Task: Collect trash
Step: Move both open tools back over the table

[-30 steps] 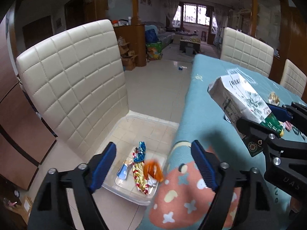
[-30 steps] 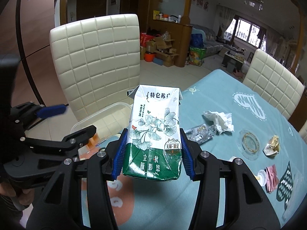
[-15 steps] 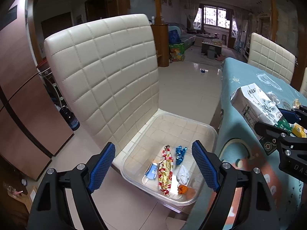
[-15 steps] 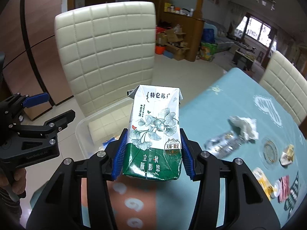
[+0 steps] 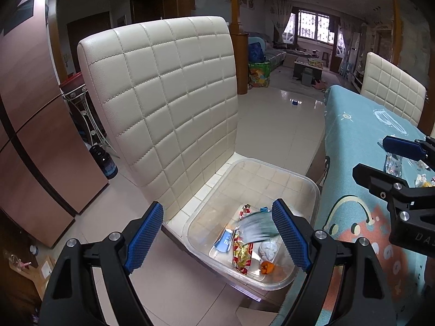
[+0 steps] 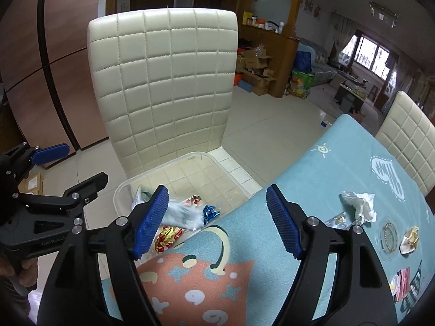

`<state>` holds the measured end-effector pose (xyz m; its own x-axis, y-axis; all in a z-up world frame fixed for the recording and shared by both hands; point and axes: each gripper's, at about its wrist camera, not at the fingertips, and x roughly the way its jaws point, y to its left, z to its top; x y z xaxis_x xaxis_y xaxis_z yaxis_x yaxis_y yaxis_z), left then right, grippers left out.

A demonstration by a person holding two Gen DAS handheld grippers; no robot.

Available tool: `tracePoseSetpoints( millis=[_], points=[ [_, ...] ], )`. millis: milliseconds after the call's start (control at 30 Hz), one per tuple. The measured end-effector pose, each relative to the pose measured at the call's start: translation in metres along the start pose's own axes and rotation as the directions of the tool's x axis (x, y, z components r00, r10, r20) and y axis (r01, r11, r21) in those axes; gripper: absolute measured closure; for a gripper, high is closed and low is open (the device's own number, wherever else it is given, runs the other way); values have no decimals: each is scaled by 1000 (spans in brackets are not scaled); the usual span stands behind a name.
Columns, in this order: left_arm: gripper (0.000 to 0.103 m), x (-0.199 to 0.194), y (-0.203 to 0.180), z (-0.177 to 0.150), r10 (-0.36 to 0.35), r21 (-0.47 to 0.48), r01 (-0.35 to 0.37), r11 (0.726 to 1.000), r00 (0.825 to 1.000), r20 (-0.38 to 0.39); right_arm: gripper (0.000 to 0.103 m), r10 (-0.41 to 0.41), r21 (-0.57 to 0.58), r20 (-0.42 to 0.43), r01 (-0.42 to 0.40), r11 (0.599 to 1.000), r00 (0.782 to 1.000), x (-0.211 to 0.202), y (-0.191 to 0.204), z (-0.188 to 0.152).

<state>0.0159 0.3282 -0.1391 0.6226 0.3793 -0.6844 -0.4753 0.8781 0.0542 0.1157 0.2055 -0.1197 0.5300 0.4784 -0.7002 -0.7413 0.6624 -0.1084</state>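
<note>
The white-and-green milk carton (image 5: 257, 226) is a blur dropping into the clear plastic bin (image 5: 272, 163) on the chair seat, clear of both grippers. My right gripper (image 6: 217, 220) hangs over the table edge beside the bin (image 6: 168, 163); its jaws are opening with nothing between them, and the carton (image 6: 182, 216) shows below its left finger. My left gripper (image 5: 217, 233) is open and empty above the bin. Inside lie a red-gold wrapper (image 5: 242, 255), a blue wrapper (image 5: 224, 241), a white wad (image 5: 267, 248) and an orange scrap (image 5: 266, 267).
On the blue tablecloth (image 6: 299, 176) lie a crumpled tissue (image 6: 359, 203), a foil packet (image 6: 337, 220), a clear lid (image 6: 390, 235), a gold wrapper (image 6: 409, 241) and pink scraps (image 6: 402, 285). A cream quilted chair back (image 5: 163, 103) rises behind the bin.
The right gripper's jaws have spread and let go of the carton, which now falls into the bin. Both grippers have shifted left, from over the table towards the chair and bin.
</note>
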Motion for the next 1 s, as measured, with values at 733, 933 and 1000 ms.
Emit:
tracePoseSetpoints(
  millis=[733, 933, 1000],
  points=[
    [23, -50, -130, 4, -197, 205, 191, 960, 980, 11, 28, -147, 206, 22, 139, 969, 989, -81, -104, -64],
    [23, -60, -193, 0, -284, 289, 279, 916, 959, -25, 35, -218, 304, -12, 212, 929, 976, -111, -162, -104],
    [23, -61, -210, -2, -314, 302, 316, 899, 948, -58, 38, -237, 329, -29, 234, 915, 971, -118, -180, -117]
  ],
)
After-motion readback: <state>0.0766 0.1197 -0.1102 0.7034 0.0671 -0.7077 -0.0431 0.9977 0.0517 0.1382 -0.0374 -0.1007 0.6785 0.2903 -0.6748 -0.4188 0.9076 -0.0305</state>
